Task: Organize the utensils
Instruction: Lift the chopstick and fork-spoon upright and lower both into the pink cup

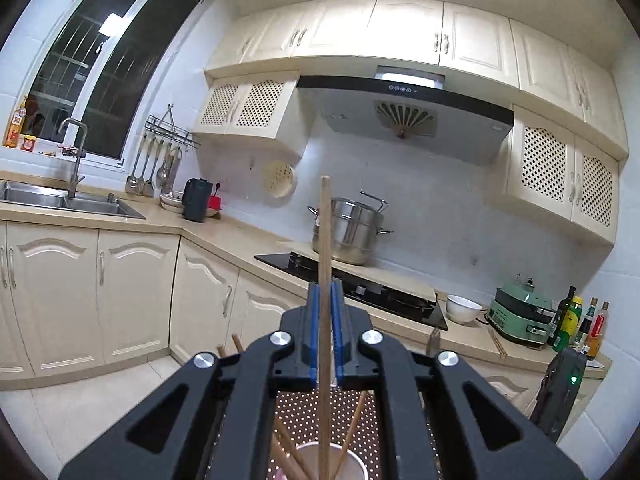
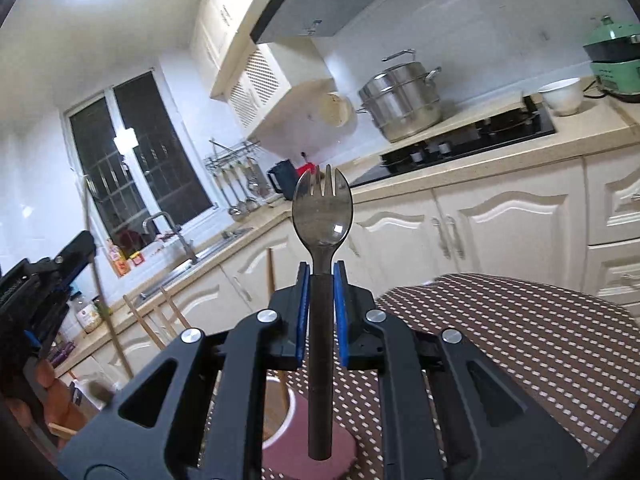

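On the left, the left tool (image 1: 325,300) is clamped on a single wooden chopstick (image 1: 325,240), held upright, its lower end reaching down into a white cup (image 1: 352,460) that already has several other chopsticks leaning in it. The cup stands on a brown dotted cloth (image 1: 320,400) covering the worktop.

To the right, the right tool (image 2: 322,284) is clamped on the dark handle of a spork (image 2: 322,208), bowl and tines up, its handle end hanging above a dark red mat (image 2: 340,452) just beside the cup (image 2: 290,416).

The risk I see: both tools are working close over the same cup, so they could knock together or tip the cup, scattering the chopsticks. The chopstick is thin and pinched at one spot, so it may swivel and catch the rim or the sticks already inside. The spork, gripped low on a smooth handle, could slide if the grip loosens.

The left view shows inside the cup; the right view shows only part of its rim, but it takes in the mat, the left tool (image 2: 86,256) from the side and the hand (image 2: 44,380) holding it.
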Demonstrator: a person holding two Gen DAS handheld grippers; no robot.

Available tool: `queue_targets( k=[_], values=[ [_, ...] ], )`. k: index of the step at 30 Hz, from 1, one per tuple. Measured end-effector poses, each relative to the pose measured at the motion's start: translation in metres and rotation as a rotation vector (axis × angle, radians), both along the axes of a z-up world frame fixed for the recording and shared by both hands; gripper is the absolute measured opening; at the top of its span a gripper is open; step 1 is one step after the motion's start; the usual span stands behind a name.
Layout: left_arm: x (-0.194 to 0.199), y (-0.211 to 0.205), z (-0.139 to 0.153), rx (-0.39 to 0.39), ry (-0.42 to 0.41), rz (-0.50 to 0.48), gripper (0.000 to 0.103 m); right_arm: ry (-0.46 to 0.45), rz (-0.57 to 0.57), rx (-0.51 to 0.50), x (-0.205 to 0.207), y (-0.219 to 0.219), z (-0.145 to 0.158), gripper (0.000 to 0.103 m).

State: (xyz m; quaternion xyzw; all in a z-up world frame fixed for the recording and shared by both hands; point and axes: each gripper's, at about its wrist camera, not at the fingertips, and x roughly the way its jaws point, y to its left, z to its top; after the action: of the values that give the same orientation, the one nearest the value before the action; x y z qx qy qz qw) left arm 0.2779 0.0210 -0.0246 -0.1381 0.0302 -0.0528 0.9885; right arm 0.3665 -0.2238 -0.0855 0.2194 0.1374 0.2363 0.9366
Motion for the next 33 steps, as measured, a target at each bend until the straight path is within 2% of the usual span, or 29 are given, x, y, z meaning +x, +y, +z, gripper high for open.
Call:
queue_targets(
  k=[5, 9, 16, 25, 33],
  values=[
    [0.007, 0.001, -0.006, -0.012, -0.042, 0.009, 0.006, -0.064, 0.089, 0.047, 0.0, 0.012, 0.002, 0.012],
    [0.006, 0.001, -0.006, -0.012, -0.08, 0.02, 0.006, -0.095, 0.127, 0.038, 0.0, 0.02, 0.001, 0.012],
    [0.01, 0.002, -0.006, -0.007, -0.11, 0.026, 0.006, -0.089, 0.147, 0.038, 0.006, 0.027, -0.006, 0.012],
    [0.025, 0.017, -0.026, -0.068, -0.055, 0.018, 0.006, -0.103, 0.195, 0.034, 0.009, 0.036, -0.011, 0.012],
    [0.031, 0.018, -0.044, -0.045, -0.005, 0.004, 0.006, -0.084, 0.222, -0.008, 0.007, 0.039, -0.019, 0.012]
  ],
)
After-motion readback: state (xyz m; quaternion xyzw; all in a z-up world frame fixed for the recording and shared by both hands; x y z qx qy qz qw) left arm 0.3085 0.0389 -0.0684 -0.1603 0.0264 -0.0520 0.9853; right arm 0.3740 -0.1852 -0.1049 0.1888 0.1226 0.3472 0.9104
